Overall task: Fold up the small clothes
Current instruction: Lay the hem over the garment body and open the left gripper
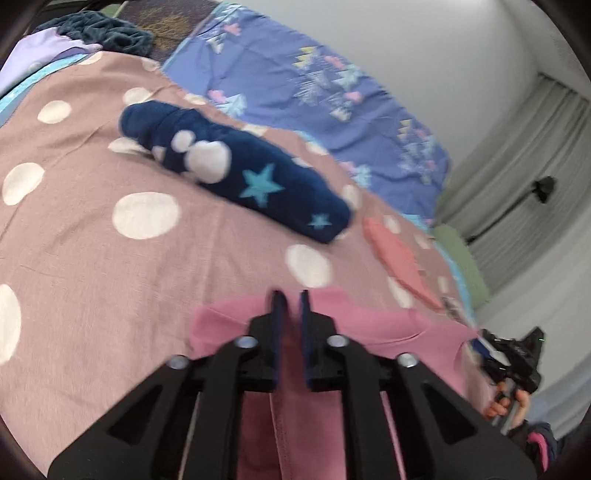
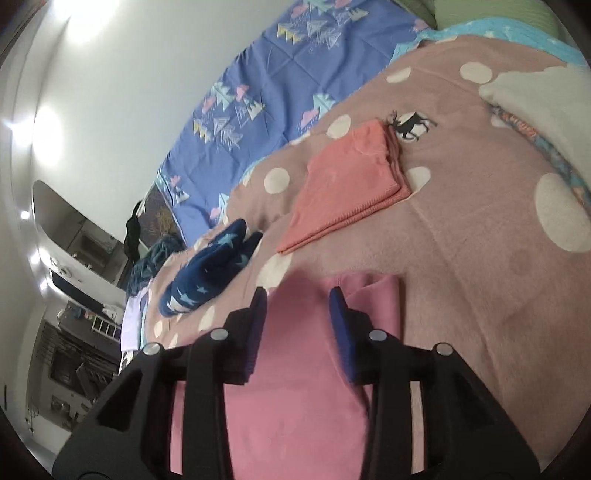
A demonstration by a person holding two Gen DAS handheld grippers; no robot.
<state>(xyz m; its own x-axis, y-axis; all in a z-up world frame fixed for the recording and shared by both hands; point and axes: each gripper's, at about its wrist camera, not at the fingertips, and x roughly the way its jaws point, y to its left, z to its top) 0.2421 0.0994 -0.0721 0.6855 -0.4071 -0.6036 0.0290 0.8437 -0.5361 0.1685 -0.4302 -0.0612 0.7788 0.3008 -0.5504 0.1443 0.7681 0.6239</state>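
Left to right, as the left wrist view lays it out:

- Dark teal fuzzy garment [image 1: 107, 33] and a pale lilac piece [image 1: 40, 55] sit heaped at the far left end of the bed, on the pink bedspread with white dots [image 1: 74, 258]. Both look unfolded; likely still to do.
- Navy blue garment with light blue stars [image 1: 236, 173] lies mid-bed as a long compact bundle. Looks folded or rolled, counts as done.
- Salmon-coral folded garment [image 2: 343, 184] lies flat in neat layers further right, apart from the navy one. Done.
- Pink knit garment [image 1: 351, 325] lies flat on the bedspread, nearest, under both tools. Edges look squared in the right wrist view, so this fold looks finished or nearly so.

Left tool [image 1: 290, 299]: jaws slightly apart, nothing pinched, pink fabric visible below the gap. Right tool [image 2: 298, 295]: jaws wider apart, empty, above the same pink piece.

Estimate: three pieces folded, heap at left remaining. Next step would probably be the heap.
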